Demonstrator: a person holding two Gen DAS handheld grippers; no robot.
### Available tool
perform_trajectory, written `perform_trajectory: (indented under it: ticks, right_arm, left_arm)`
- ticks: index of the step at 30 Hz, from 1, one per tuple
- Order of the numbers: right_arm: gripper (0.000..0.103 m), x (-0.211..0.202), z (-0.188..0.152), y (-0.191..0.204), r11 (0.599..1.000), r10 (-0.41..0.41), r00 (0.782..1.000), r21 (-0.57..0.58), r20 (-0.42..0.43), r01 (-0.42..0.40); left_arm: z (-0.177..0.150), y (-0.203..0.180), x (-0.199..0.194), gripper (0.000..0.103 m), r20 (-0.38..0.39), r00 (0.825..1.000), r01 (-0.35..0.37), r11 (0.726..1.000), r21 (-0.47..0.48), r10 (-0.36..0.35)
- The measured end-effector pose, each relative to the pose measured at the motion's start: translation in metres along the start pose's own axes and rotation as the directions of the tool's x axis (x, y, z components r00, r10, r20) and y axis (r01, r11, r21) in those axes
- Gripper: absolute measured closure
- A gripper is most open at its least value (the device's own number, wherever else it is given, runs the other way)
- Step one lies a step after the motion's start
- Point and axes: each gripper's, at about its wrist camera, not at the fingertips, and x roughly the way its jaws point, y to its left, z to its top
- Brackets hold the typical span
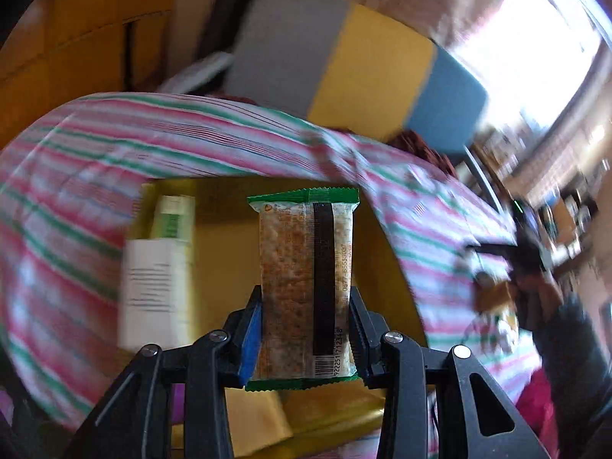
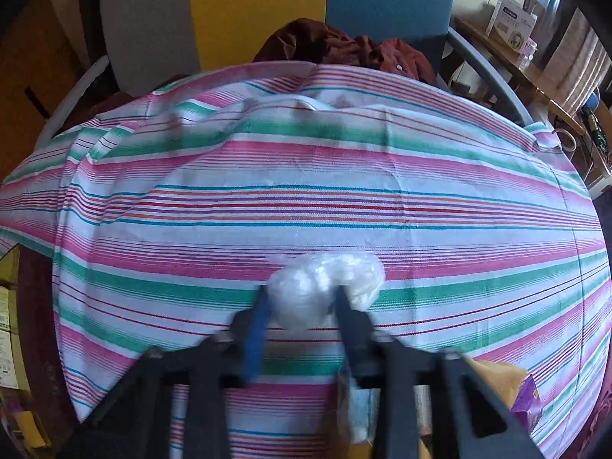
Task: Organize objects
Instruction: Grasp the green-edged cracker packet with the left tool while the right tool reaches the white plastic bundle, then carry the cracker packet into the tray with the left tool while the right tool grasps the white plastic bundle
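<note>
Presently catalogued: two hand-held grippers at work over a striped cloth.
Left hand-held gripper [image 1: 305,329]: we find its jaws pinching a snack bar by its long sides, one blue-lined finger and one black.
Snack bar [image 1: 302,267]: clear wrapper with green crimped ends, a black stripe and a barcode; it stands lengthwise out of the jaws, lifted above a yellow box.
Yellow box [image 1: 222,206]: open, below the left gripper; we see its yellow floor behind the bar.
White carton [image 1: 157,279]: blurred, inside the box to the left of the bar, with a green-and-white pack [image 1: 174,216] just beyond it.
Right hand-held gripper [image 2: 302,300]: we read its fingers as closed on a plastic bundle, one finger on each side, tips pointing down at the cloth.
Plastic bundle [image 2: 325,283]: crumpled, white and translucent, at the near part of the bench; whether it rests on the cloth or is raised we cannot tell.
Striped cloth [image 2: 306,199]: pink, green and white bands covering the bench, wrinkled at the far edge.
Maroon garment [image 2: 344,49]: heaped beyond the far edge of the bench.
</note>
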Motion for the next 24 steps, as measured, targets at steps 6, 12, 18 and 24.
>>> perform_trajectory:
  ticks: [6,12,18,24]
  right_arm:
    - [0.074,-0.040,-0.039,0.024,0.995,0.073,0.994,-0.072,0.078,-0.067]
    - [0.074,-0.062,-0.080,0.037,0.987,0.150,0.982,-0.079,0.112,-0.142]
    - [0.074,-0.077,-0.116,0.069,0.966,0.205,0.968,-0.188,0.141,-0.177]
    - [0.074,-0.072,-0.128,0.074,0.952,0.254,0.955,-0.215,0.149,-0.220]
  left_arm:
    - [0.012,0.064,-0.037,0.063,0.095,0.992,-0.068,0.987,-0.146,0.082]
    - [0.008,0.063,-0.029,0.063,0.078,0.996,-0.033,0.988,-0.148,0.044]
    - [0.013,0.036,0.019,0.063,-0.016,1.000,-0.001,0.995,-0.105,-0.001]
    - [0.019,0.018,0.069,0.063,-0.098,0.992,-0.079,0.996,-0.041,0.075]
